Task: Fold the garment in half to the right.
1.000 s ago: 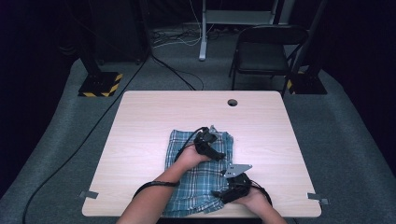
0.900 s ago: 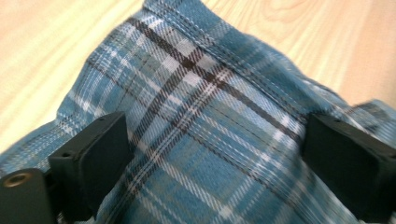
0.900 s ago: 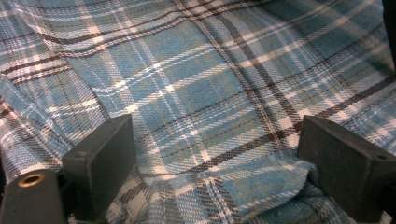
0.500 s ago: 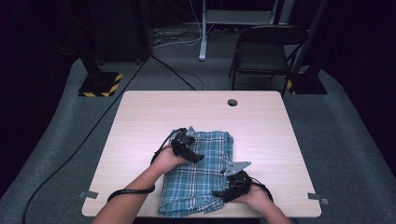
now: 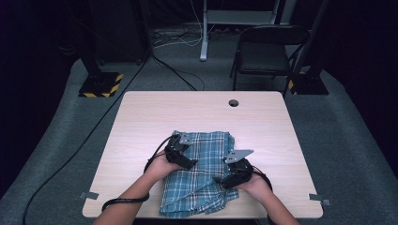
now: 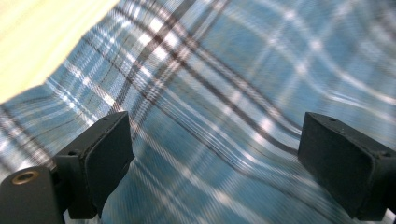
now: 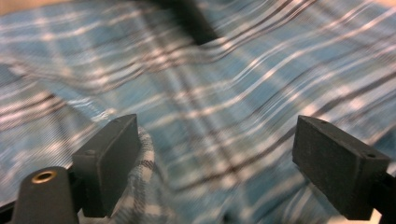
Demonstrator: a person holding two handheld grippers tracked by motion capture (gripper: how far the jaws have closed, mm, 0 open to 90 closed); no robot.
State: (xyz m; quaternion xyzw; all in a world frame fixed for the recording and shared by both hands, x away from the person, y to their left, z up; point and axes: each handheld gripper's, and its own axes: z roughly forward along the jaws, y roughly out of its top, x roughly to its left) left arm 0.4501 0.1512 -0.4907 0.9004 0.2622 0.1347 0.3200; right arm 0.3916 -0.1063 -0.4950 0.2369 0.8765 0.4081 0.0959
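A folded blue plaid cloth (image 5: 202,173) lies on the tabletop (image 5: 141,122), on the near half, and its lower edge reaches the near rim. The folds at that edge are rumpled, and how many layers there are is hard to tell.

The left gripper (image 5: 180,157) sits over the left part of the cloth. In the left gripper view its jaws are spread wide, with the plaid cloth (image 6: 224,93) running between and under them; the pads press on nothing. A strip of bare tabletop (image 6: 42,37) shows at the upper left corner there. Whether the jaw tips touch the cloth I cannot tell, because the tips are cut off by the bottom edge.

The right gripper (image 5: 225,177) is at the right near part of the cloth, with a grey plate on top. Its jaws are also wide apart, though they have just been closing a little, and the cloth (image 7: 210,116) lies between them without being pinched. A raised fold rests just beside the left jaw in that view. This view is blurred, and a dark shape at the top is too unclear to name.

Both hands hide part of the cloth in the high view.
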